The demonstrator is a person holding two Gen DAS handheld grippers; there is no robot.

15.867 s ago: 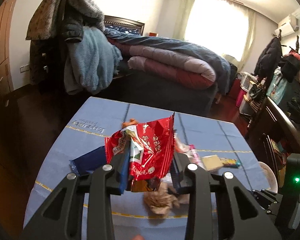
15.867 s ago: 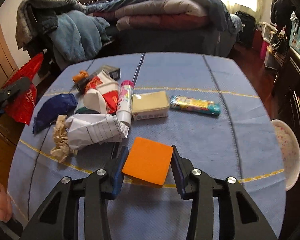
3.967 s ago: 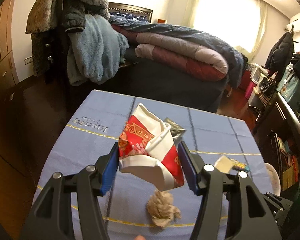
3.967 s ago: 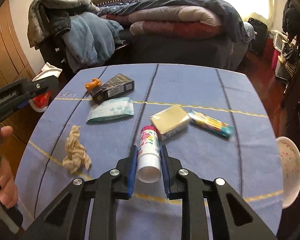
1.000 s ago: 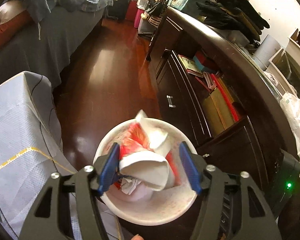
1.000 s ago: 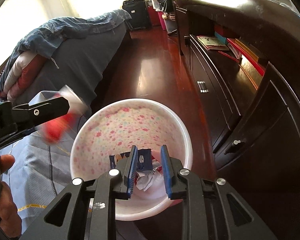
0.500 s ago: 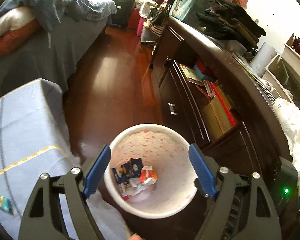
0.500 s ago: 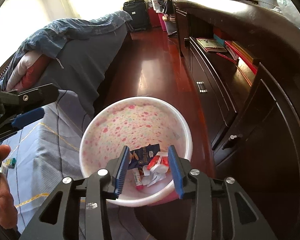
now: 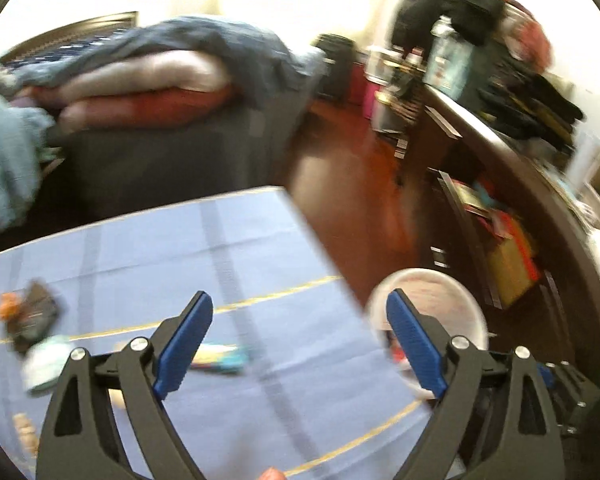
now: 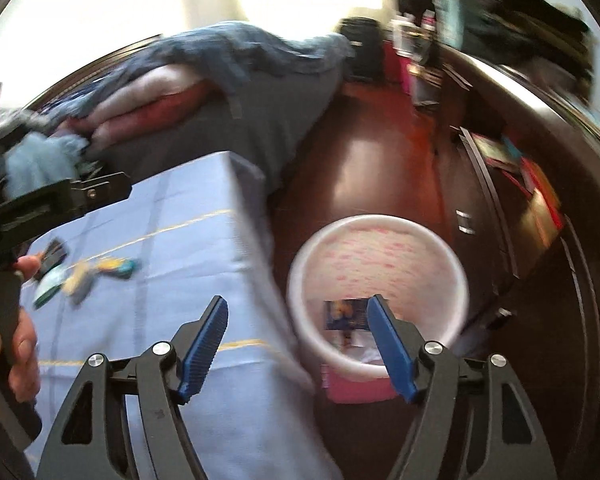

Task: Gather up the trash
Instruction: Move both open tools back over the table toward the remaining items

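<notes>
Both views are blurred by motion. My left gripper (image 9: pixel 298 312) is wide open and empty above the blue tablecloth (image 9: pixel 148 248). My right gripper (image 10: pixel 298 316) is wide open and empty, over the table edge beside the white, pink-flowered bin (image 10: pixel 380 232). The bin stands on the floor and holds wrappers (image 10: pixel 346 314); it also shows in the left wrist view (image 9: pixel 432 286). On the table lie a colourful candy wrapper (image 9: pixel 220 360), a pale green packet (image 9: pixel 44 364), a dark box (image 9: pixel 36 320), an orange piece (image 9: pixel 6 304) and a crumpled brown paper (image 9: pixel 24 432).
A bed with piled quilts (image 9: pixel 148 80) stands behind the table. A dark wooden cabinet (image 9: pixel 520 208) with books runs along the right. The wooden floor (image 10: pixel 380 160) lies between the bed and the cabinet. My left gripper's body (image 10: pixel 40 208) and hand show at the left of the right wrist view.
Both grippers swung left from over the bin toward the table. The left had dropped its red-and-white bag into the bin and opened. The right opened wider.
</notes>
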